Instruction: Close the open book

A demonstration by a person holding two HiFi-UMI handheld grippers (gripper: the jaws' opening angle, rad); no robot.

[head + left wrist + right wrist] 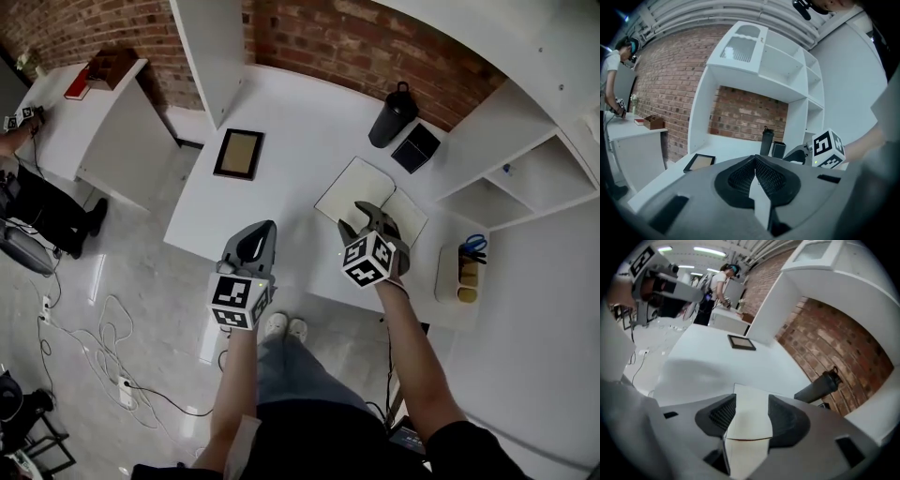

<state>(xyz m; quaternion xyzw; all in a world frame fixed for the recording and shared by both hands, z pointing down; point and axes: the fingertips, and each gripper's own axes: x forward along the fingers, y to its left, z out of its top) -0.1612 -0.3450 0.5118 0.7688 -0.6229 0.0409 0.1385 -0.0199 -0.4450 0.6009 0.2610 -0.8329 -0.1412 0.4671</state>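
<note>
Book (359,190): open on the table (281,122), at 2 o'clock from the left gripper (755,158).
Right gripper (372,216): jaws spread over the book's near page.
Left gripper: jaws pressed together, empty.

The right gripper (373,217) hides part of the book's (353,190) right page.

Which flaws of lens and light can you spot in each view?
Head view: wide lens bows the shelf edges, glare spots on the floor. Left gripper view: dark rounded corners, left tongs close and soft. Right gripper view: same dark corners, ceiling lights blown out, soft shadow on the table.
</note>
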